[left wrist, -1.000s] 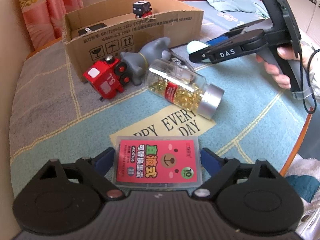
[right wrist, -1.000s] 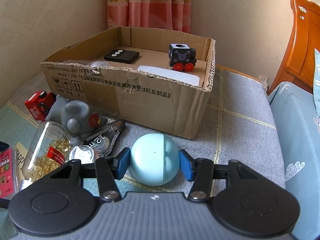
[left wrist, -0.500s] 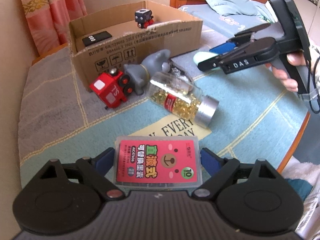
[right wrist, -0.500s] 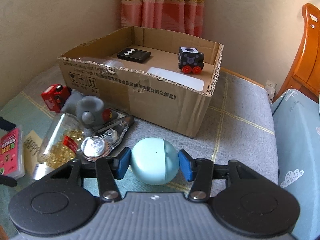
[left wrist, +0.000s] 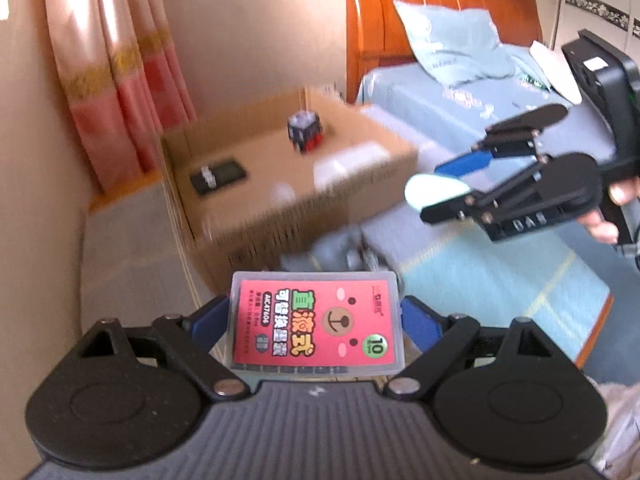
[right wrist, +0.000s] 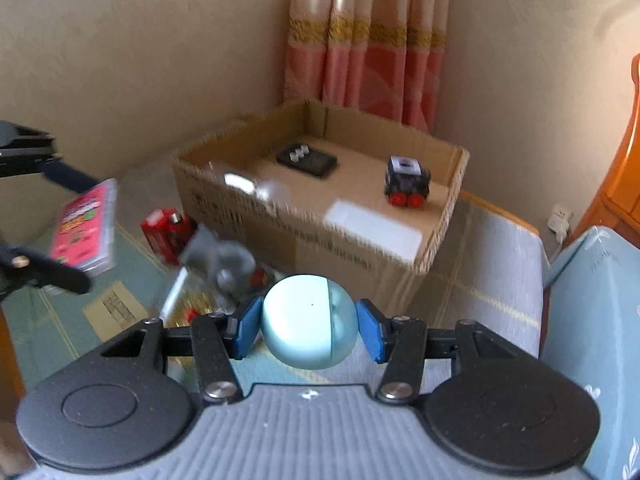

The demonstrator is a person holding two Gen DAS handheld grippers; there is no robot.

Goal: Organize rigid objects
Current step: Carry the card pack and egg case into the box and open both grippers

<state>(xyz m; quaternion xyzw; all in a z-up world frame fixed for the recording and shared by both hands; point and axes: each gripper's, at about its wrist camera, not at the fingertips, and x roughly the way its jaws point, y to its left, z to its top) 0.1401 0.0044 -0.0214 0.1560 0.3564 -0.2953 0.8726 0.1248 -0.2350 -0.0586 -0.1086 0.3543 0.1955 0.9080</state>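
Observation:
My left gripper (left wrist: 316, 322) is shut on a clear flat case with a pink bear label (left wrist: 316, 320), held in the air in front of the open cardboard box (left wrist: 224, 216). My right gripper (right wrist: 308, 326) is shut on a pale blue egg-shaped case (right wrist: 308, 326), also lifted, short of the box (right wrist: 304, 232). In the left wrist view the right gripper (left wrist: 452, 176) with the blue case (left wrist: 436, 192) hangs at the right. Inside the box lie a black flat device (right wrist: 307, 158), a black toy engine with red wheels (right wrist: 406, 182) and a white card (right wrist: 374, 230).
On the patterned cloth before the box lie a red toy train (right wrist: 166, 232), a grey toy (right wrist: 224, 258) and a capsule bottle (right wrist: 192, 302), partly hidden. A pink curtain (right wrist: 360, 48) hangs behind. A bed with a wooden headboard (left wrist: 432, 20) stands to the right.
Both grippers have risen with their loads, so the box's inside shows more. The cloth and loose toys have dropped lower in both views.

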